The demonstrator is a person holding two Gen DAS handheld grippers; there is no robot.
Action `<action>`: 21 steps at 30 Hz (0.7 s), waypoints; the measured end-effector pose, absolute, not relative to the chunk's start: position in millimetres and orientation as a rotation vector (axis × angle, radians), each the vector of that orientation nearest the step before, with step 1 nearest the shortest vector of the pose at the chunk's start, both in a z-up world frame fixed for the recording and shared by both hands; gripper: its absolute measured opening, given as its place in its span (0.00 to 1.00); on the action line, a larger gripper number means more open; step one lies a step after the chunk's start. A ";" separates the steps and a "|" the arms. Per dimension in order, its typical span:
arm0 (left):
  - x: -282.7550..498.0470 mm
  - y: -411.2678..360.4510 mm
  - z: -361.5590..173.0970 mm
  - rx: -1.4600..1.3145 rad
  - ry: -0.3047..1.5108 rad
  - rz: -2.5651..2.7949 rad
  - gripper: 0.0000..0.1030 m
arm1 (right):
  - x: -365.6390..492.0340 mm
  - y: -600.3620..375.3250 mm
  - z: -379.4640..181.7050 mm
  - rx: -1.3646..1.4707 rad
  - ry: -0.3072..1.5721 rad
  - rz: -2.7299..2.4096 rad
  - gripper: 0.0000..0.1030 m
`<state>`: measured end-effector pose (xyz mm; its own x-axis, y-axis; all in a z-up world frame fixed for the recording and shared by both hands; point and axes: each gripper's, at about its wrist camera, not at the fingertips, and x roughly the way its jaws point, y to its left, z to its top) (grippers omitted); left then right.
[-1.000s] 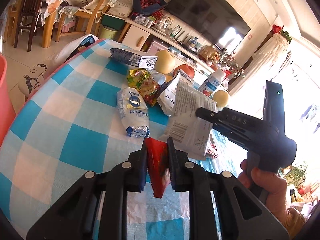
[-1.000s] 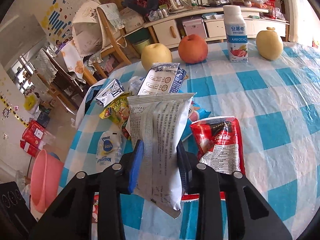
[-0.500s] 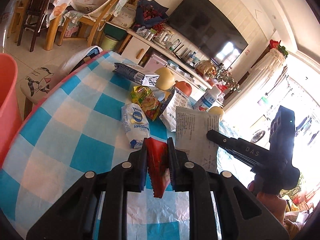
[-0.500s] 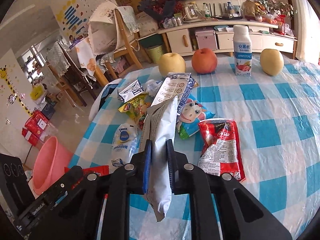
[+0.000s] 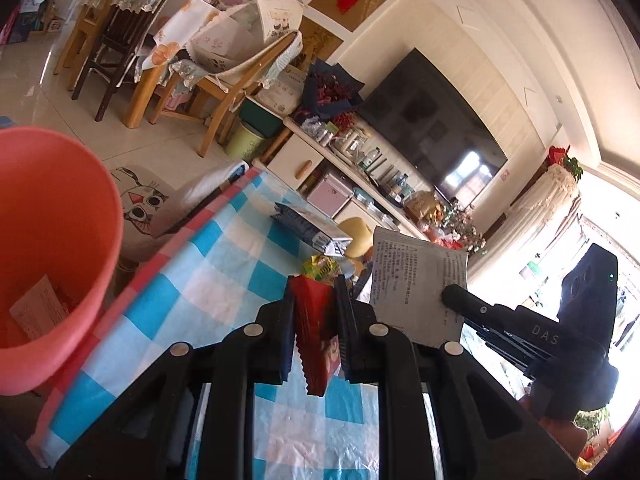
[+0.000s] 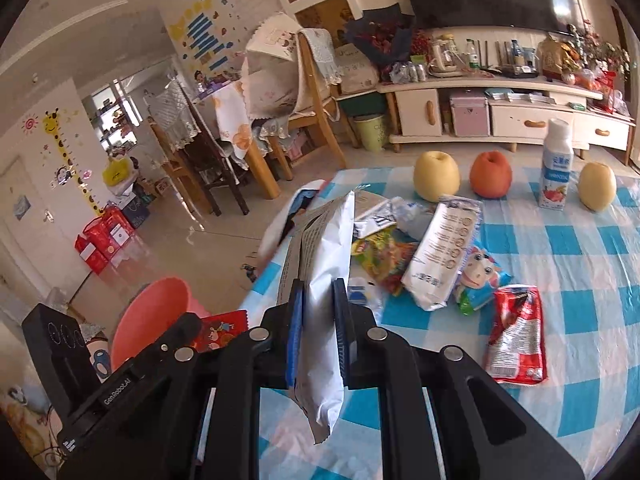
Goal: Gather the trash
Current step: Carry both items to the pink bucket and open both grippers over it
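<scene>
My left gripper (image 5: 314, 308) is shut on a red snack wrapper (image 5: 314, 336), held above the table's left edge. That wrapper (image 6: 220, 330) also shows in the right wrist view, close to the pink bin (image 6: 150, 316). The pink bin (image 5: 48, 248) stands on the floor at the left, with a scrap of paper inside. My right gripper (image 6: 318, 312) is shut on a white printed bag (image 6: 320, 280), lifted off the table. In the left wrist view the same white bag (image 5: 416, 284) hangs from the right gripper (image 5: 452, 294).
On the blue checked tablecloth (image 6: 580, 272) lie several wrappers: a red packet (image 6: 516, 336), a white pouch (image 6: 444, 252), a yellow-green wrapper (image 6: 380, 252), a cartoon cow pack (image 6: 478, 276). Two yellow apples (image 6: 436, 176), a red apple (image 6: 490, 174) and a drink bottle (image 6: 556, 164) stand behind. Chairs (image 5: 208, 64) crowd the floor.
Both grippers have risen and swung left toward the pink bin, carrying their wrappers. The right jaws have closed tight on the white bag, which now hangs edge-on.
</scene>
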<state>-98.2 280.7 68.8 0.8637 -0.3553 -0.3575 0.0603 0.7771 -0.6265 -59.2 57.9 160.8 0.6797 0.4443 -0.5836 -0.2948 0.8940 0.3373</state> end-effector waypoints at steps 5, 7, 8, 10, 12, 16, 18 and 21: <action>-111.3 319.4 77.1 -0.695 0.407 -0.142 0.19 | -59.8 121.6 178.0 0.173 0.694 0.539 0.15; -117.1 338.1 79.9 -0.713 0.377 -0.093 0.19 | -60.0 148.4 182.7 0.155 0.691 0.588 0.15; -120.5 350.8 81.1 -0.728 0.362 -0.065 0.19 | -60.4 164.3 184.4 0.146 0.690 0.616 0.15; -125.4 370.1 80.5 -0.748 0.346 -0.014 0.19 | -59.6 193.3 186.4 0.132 0.690 0.665 0.15; -129.9 391.0 77.4 -0.760 0.341 0.053 0.19 | -58.7 220.9 184.7 0.123 0.698 0.706 0.15; -137.1 423.4 68.7 -0.787 0.352 0.145 0.19 | -54.2 274.0 172.6 0.086 0.722 0.775 0.15; -137.6 433.6 65.9 -0.777 0.366 0.175 0.19 | -48.4 293.4 159.1 0.070 0.756 0.792 0.16; -136.1 449.2 57.8 -0.781 0.404 0.221 0.21 | -39.7 312.4 135.9 0.043 0.813 0.777 0.16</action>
<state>-136.1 449.2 57.8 0.9010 0.0441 -0.4316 -0.3390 0.6926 -0.6368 -39.7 312.4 135.9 0.4317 0.6389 -0.6368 -0.6074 0.7278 0.3184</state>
